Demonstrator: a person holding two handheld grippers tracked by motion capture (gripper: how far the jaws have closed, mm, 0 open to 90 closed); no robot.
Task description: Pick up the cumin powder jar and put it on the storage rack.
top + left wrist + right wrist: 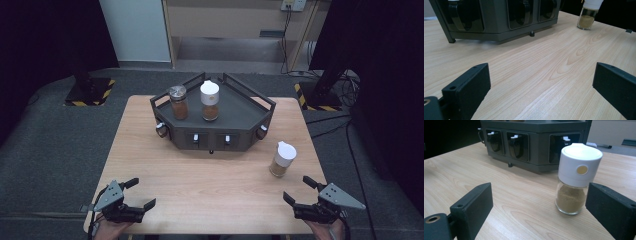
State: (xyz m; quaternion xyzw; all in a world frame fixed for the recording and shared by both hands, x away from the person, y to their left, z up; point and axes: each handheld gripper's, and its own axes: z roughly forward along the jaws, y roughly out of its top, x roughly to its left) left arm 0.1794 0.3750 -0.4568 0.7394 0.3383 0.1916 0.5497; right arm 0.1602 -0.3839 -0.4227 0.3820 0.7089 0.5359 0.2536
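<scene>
High view: left gripper (140, 192) and right gripper (295, 189) sit at the table's (210, 175) near edge, jaws apart, holding nothing. Beyond the right gripper, right of the dark rack (215, 120), stands the white-capped spice jar (283, 158), upright

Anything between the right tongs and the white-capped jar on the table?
Nothing: in the high view, bare table runs from the right tongs to the jar. The right gripper view shows the same.

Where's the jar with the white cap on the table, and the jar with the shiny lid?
Glass jar with white cap (571, 197), right gripper view, its glass body.
Glass jar with silver metal lid (179, 108), high view, its glass body.
</scene>
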